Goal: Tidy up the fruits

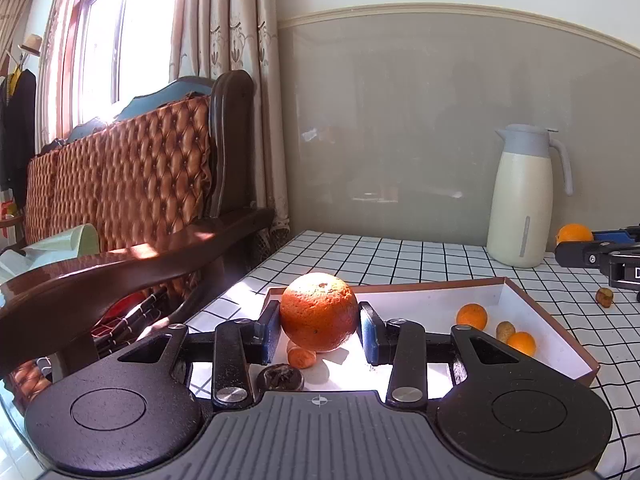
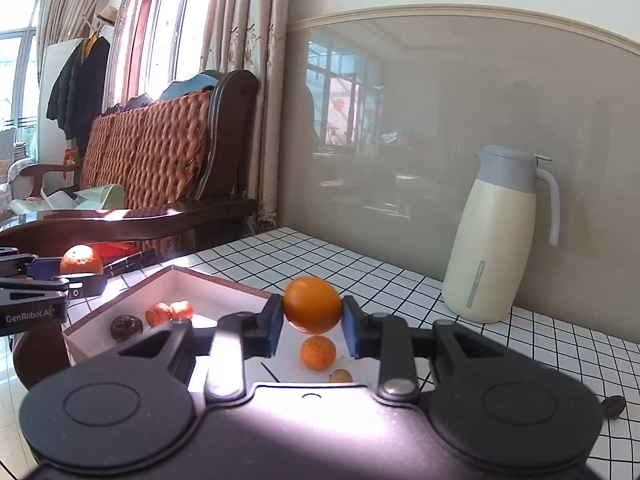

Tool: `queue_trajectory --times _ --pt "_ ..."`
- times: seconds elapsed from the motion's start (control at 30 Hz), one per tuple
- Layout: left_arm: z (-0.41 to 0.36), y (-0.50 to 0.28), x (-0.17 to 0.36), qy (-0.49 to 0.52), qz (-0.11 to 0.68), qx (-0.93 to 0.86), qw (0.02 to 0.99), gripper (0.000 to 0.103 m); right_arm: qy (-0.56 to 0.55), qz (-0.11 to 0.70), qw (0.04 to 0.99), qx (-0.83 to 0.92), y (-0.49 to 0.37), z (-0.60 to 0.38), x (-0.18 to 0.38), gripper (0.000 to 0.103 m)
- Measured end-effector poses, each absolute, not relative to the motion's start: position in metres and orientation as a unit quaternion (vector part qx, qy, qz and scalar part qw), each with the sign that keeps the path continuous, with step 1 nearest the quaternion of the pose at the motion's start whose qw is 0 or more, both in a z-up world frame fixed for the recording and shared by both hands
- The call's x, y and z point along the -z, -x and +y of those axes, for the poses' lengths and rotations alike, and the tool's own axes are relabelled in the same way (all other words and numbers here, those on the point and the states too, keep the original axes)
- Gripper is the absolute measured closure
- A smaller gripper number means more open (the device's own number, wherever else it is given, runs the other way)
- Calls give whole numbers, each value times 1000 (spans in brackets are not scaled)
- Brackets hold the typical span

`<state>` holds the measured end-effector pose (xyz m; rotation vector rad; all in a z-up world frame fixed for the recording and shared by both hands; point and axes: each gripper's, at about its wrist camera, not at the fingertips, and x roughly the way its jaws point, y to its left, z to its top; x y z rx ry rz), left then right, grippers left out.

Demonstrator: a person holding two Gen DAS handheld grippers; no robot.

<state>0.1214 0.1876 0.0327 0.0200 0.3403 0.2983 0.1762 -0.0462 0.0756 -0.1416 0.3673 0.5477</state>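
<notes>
My left gripper [image 1: 319,330] is shut on a large rough orange [image 1: 319,311] and holds it above the near left part of the white tray [image 1: 540,316]. My right gripper [image 2: 313,326] is shut on a smooth orange [image 2: 313,304] and holds it above the tray [image 2: 132,292]. The tray holds small oranges [image 1: 472,316] [image 2: 318,353], a tan fruit [image 1: 505,330] and a dark wrinkled fruit [image 2: 126,326]. The right gripper with its orange [image 1: 574,234] shows at the right edge of the left wrist view. The left gripper with its orange [image 2: 81,260] shows at the left of the right wrist view.
A cream thermos jug [image 1: 520,200] stands by the grey wall on the checked tablecloth [image 1: 360,256]. A small brown fruit [image 1: 604,296] lies on the cloth right of the tray. A dark wooden chair [image 1: 160,240] with a woven back stands left of the table.
</notes>
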Motion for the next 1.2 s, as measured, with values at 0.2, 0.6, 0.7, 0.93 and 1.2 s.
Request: queue_trajectory --times 0.2,0.6,0.7,0.93,1.2 --pt "195 -139 -36 -8 168 -151 974 63 63 179 948 -257 -189 -50 -76 80" --pt "207 -172 -35 3 175 -154 972 63 64 181 951 -244 -220 -44 -72 80" --pt "210 -180 -32 1 179 -157 971 63 56 188 951 -238 -229 -45 -69 80" --pt "225 -195 -27 5 191 -165 968 63 52 197 950 -236 -241 -43 -64 80" --pt "229 -207 -23 6 199 -160 967 63 53 206 948 -235 -250 -40 -60 80"
